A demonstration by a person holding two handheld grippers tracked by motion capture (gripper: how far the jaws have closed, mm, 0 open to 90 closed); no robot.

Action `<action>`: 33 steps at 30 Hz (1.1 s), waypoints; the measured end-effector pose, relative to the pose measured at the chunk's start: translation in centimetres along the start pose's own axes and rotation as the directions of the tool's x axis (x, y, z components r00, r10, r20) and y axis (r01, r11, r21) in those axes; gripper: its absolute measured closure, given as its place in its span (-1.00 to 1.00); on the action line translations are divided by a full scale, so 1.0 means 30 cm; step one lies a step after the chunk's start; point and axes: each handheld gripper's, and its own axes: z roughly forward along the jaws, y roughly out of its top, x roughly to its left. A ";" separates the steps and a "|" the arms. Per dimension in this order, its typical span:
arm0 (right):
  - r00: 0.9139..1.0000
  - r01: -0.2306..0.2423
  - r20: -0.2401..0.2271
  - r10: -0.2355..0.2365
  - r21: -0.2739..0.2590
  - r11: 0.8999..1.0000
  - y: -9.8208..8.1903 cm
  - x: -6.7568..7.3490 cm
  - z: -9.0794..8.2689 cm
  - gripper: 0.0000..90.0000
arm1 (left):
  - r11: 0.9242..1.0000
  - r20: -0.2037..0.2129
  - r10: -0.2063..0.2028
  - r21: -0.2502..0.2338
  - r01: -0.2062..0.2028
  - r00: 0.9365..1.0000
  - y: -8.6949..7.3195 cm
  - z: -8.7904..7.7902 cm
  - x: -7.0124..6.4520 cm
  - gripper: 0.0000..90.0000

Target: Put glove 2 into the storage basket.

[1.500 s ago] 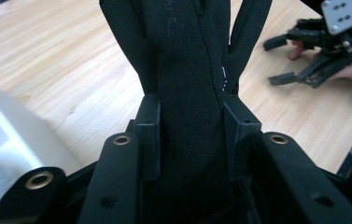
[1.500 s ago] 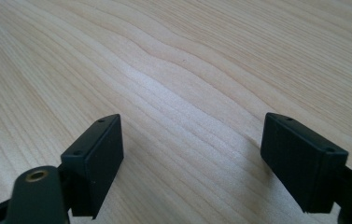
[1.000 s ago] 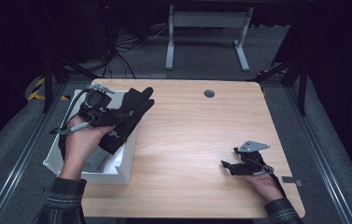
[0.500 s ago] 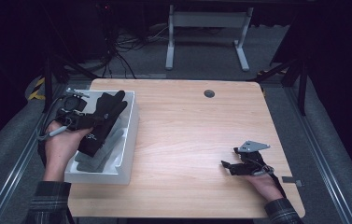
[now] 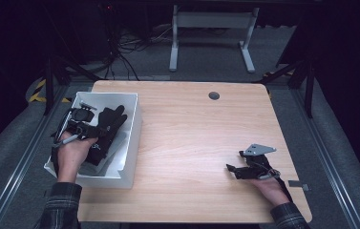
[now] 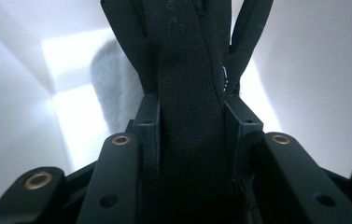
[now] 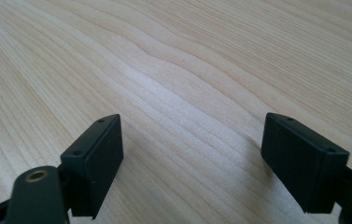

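Black fabric glove (image 5: 105, 131) — soft, matte, its fingers splayed and pointing away from you — sits clamped between the jaws of your left gripper (image 5: 91, 130), low inside the white rectangular plastic bin (image 5: 133, 129) at the tabletop's left edge. In the left gripper view the glove (image 6: 190, 116) fills the gap between the pads, its seam running up the middle, with the bin's pale walls close around it. Let go too high or too near the rim and the limp fingers could drape over the wall and drag the glove out; push lower and the jaws may knock the bin and shift it on the light wooden tabletop (image 5: 201, 138). Your right gripper (image 5: 235, 171) rests on the tabletop, well apart — jaws spread wide with nothing between them.
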 end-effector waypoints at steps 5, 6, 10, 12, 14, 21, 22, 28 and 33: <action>1.000 0.000 0.000 0.000 0.000 1.000 0.000 0.000 0.000 -0.53 | 1.000 0.009 -0.005 0.013 0.004 1.000 -0.022 0.057 0.024 0.38; 1.000 0.000 0.000 0.000 0.000 1.000 0.000 0.000 0.000 -0.53 | 1.000 0.011 -0.007 0.009 0.007 1.000 -0.024 0.061 0.026 0.36; 1.000 0.000 0.000 0.000 0.000 1.000 0.000 0.000 0.000 -0.53 | 1.000 -0.006 0.002 0.000 -0.002 1.000 -0.022 0.059 0.030 0.20; 1.000 0.000 0.000 0.000 0.000 1.000 0.000 0.000 0.000 -0.53 | 1.000 -0.009 0.006 -0.009 -0.006 1.000 -0.019 0.054 0.029 0.07; 1.000 0.000 0.000 0.000 0.000 1.000 0.000 0.000 0.000 -0.53 | 1.000 -0.005 0.009 -0.016 -0.009 1.000 -0.015 0.046 0.030 -0.03; 1.000 0.000 0.000 0.000 0.000 1.000 0.000 0.000 0.000 -0.53 | 0.998 -0.016 0.024 -0.065 -0.025 1.000 0.005 0.004 0.025 -0.40; 1.000 0.000 0.000 0.000 0.000 1.000 0.000 0.000 0.000 -0.53 | 0.997 -0.015 0.027 -0.072 -0.028 1.000 0.008 -0.004 0.025 -0.43; 1.000 0.001 0.001 -0.001 0.000 1.000 0.000 0.000 0.000 -0.53 | 0.992 0.006 0.039 -0.121 -0.038 0.999 0.021 -0.047 0.008 -0.51; 1.000 0.000 0.001 0.000 0.000 1.000 0.000 0.000 0.000 -0.53 | 0.986 0.045 0.068 -0.155 -0.060 0.997 0.043 -0.080 -0.031 -0.54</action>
